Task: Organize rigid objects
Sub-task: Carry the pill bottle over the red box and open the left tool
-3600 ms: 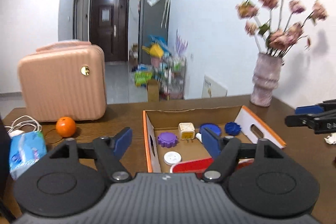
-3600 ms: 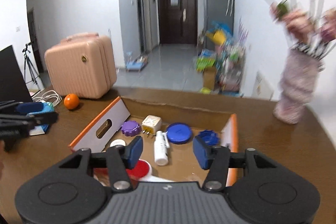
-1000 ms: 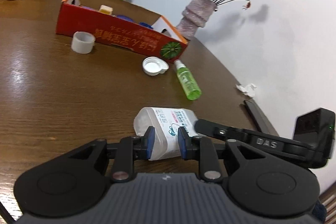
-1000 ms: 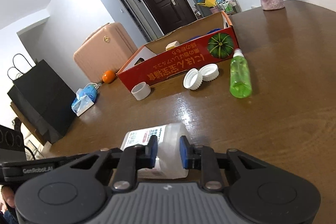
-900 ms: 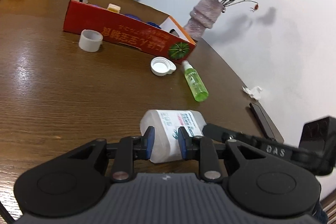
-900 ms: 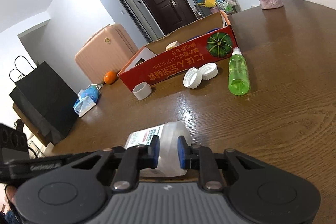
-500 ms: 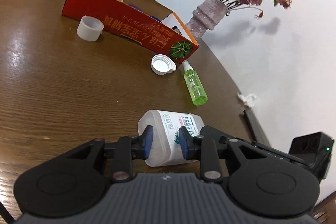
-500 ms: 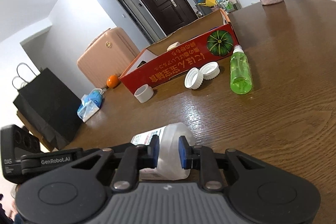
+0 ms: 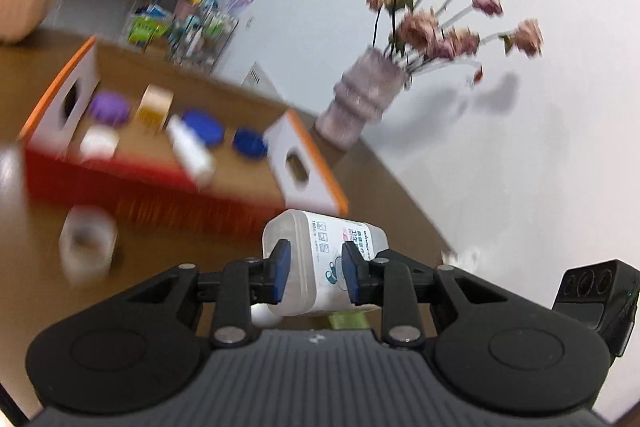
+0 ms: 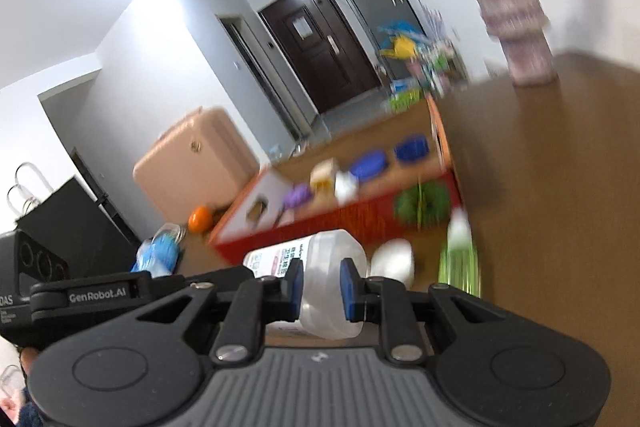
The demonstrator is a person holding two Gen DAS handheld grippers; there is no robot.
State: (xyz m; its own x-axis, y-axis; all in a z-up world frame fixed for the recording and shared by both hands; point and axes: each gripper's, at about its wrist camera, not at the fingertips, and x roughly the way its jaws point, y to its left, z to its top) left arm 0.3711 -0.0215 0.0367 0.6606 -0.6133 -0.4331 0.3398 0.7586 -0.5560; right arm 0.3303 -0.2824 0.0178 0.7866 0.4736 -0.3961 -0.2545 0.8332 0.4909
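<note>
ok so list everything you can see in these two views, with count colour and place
bottle: 1, clear with white label, held sideways by both grippers
cardboard box: 1, red outside, orange rims, on the table
caps in box: purple cap, 2 blue caps, white cap
cube: 1, cream, in box
white bottle: 1, in box
tape roll: 1, whitish, before the box
green spray bottle: 1, table, right of box
vase: 1, pinkish, dried flowers
suitcase: 1, pink
orange: 1
table: brown wood
left gripper: black, blue pads
right gripper: same
</note>
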